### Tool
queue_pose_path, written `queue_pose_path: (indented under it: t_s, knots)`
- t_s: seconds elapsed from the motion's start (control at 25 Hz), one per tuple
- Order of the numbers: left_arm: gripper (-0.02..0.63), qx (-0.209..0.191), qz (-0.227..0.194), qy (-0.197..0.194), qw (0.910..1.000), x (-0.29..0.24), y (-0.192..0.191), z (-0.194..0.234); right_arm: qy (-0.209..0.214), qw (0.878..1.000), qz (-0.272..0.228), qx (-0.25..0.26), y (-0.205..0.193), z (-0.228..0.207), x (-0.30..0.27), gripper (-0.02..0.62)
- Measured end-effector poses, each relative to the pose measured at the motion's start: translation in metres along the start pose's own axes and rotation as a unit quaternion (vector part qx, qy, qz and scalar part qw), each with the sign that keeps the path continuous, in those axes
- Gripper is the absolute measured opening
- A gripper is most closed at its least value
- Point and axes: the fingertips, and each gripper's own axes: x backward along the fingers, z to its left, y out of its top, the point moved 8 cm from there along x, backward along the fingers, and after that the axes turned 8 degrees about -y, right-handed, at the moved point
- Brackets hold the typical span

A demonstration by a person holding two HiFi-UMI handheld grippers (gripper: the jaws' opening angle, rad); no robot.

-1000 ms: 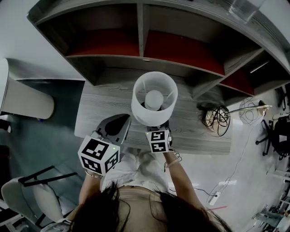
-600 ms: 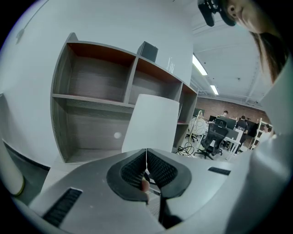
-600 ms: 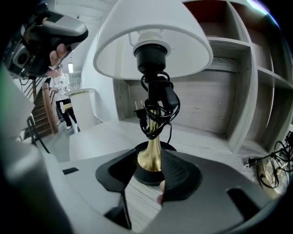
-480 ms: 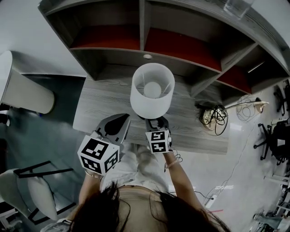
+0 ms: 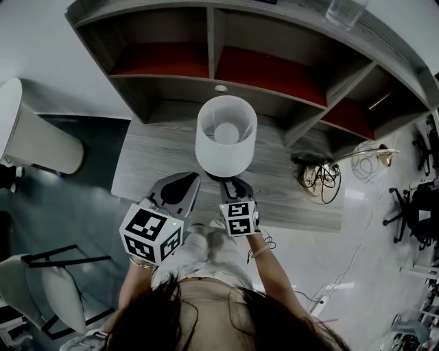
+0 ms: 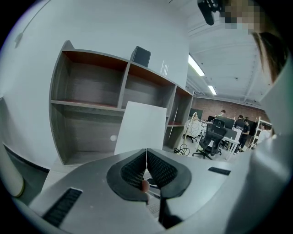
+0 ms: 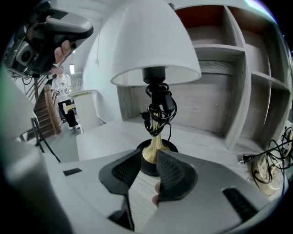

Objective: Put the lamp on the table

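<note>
The lamp [image 5: 226, 134], with a white shade, gold stem and black base, stands upright on the grey wood table [image 5: 147, 154]. My right gripper [image 5: 230, 184] sits just in front of it. In the right gripper view its jaws [image 7: 147, 157] have just been closing and still stand apart; the stem's foot [image 7: 151, 152] shows just past the tips, untouched. My left gripper [image 5: 191, 179] hovers to the left of the lamp, shut with nothing in it [image 6: 146, 157]. The left gripper view shows the shade [image 6: 139, 128] ahead.
A shelf unit [image 5: 219, 65] with open compartments rises at the table's back edge, a glass [image 5: 343, 8] on top. Coiled cables [image 5: 319, 175] lie at the table's right end. A white chair [image 5: 38, 144] is left, an office chair [image 5: 411, 206] far right.
The right gripper has drawn back from the lamp, which stays standing on the table, and its jaws look narrower. The left gripper has shifted slightly too.
</note>
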Motion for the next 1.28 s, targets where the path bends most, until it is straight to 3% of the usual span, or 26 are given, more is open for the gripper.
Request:
queue_pose_path:
  t_s: [1.28]
  knots:
    - [0.011,-0.027,-0.044,-0.059,0.9969,0.09,-0.002,-0.024,-0.113,0.993,-0.036,0.009,0.01,0.049,0.09,0.037]
